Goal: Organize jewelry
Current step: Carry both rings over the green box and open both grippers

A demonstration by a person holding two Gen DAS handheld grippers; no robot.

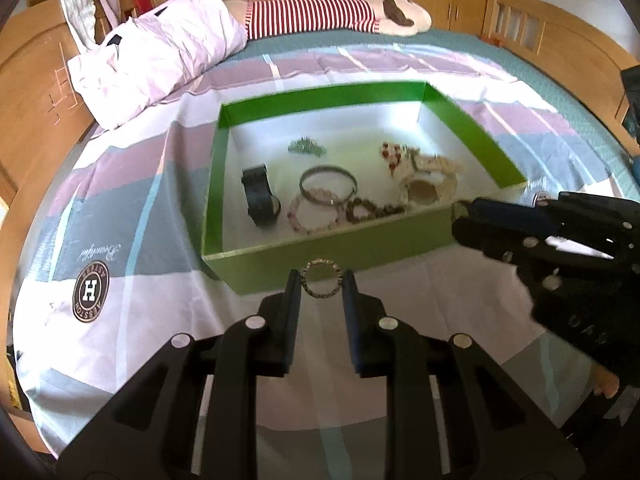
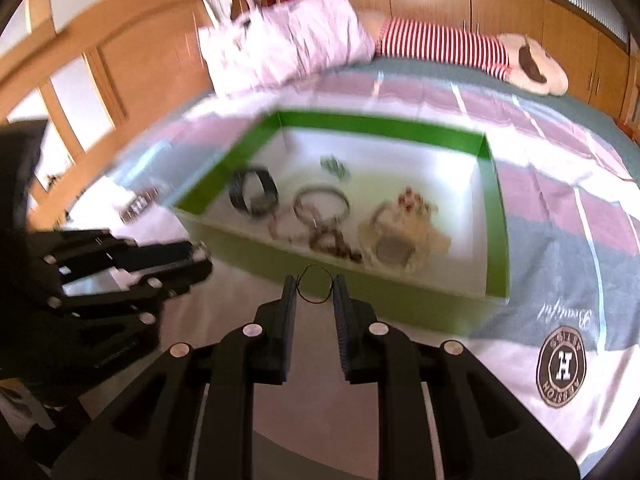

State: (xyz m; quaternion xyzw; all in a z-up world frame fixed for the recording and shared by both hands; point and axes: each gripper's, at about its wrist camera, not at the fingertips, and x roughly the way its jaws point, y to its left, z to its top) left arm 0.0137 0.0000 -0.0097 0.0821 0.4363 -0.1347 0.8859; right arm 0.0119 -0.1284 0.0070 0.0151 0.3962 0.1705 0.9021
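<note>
Between the right tool (image 2: 315,286) tips sits a thin black loop (image 2: 316,285) (blurred); left tool (image 1: 322,280) grips a ring (image 1: 322,279).

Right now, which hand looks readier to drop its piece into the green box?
Probably the left: the left gripper holds its ring right before the green box wall. The right gripper, holding a thin loop, looks similarly close.
</note>
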